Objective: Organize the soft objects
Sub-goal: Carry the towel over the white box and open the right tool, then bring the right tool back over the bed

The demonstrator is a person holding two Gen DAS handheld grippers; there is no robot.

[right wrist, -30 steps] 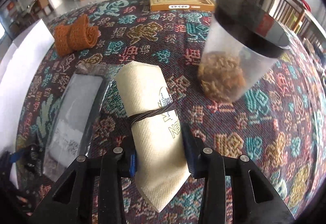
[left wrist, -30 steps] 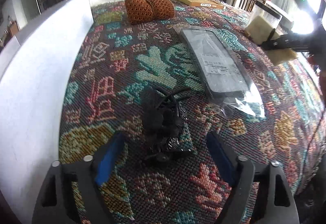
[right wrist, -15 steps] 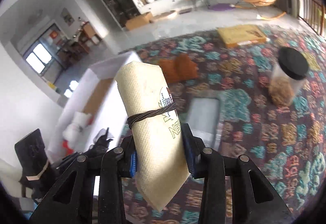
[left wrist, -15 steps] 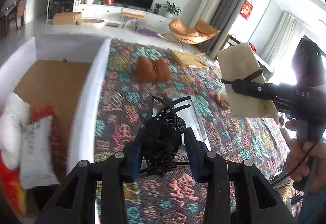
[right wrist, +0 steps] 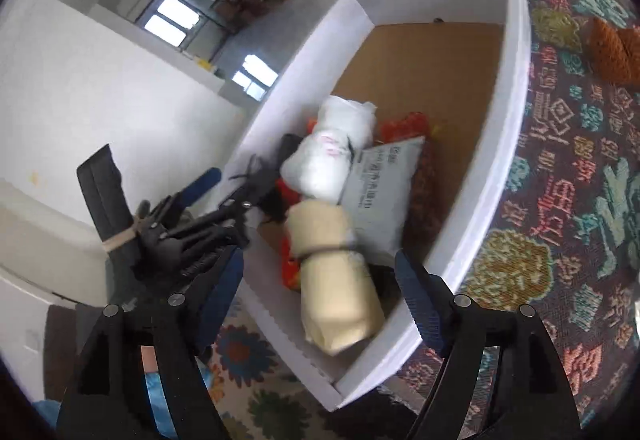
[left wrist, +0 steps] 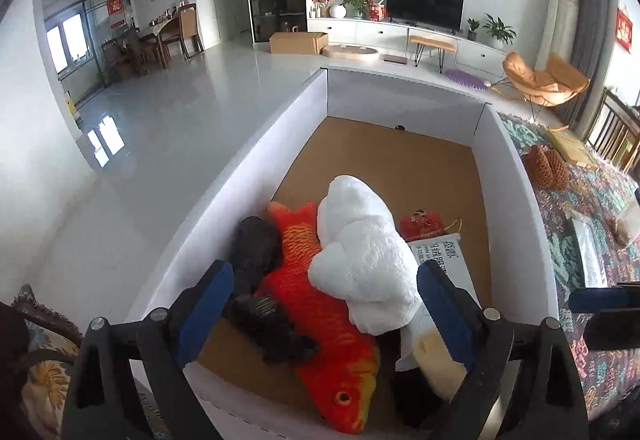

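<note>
Both grippers have travelled from the patterned cloth (right wrist: pixel 568 167) to above the white box (left wrist: pixel 516 207). Left gripper (left wrist: pixel 324 304): jaws opening, empty; black tangle (left wrist: pixel 276 328) lies on the orange fish (left wrist: pixel 320 316). Right gripper (right wrist: pixel 320 292): jaws opening; cream roll (right wrist: pixel 336 280) between them, unpressed, inside the box.

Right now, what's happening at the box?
A person holds both grippers over the white box beside the patterned cloth. The right gripper is opening, with the cream rolled bundle below it in the box, free of the pads. The left gripper is opening too, nothing pinched; the black fuzzy item lies on the orange fish plush, next to a white plush. An orange knit piece remains on the cloth.
</note>
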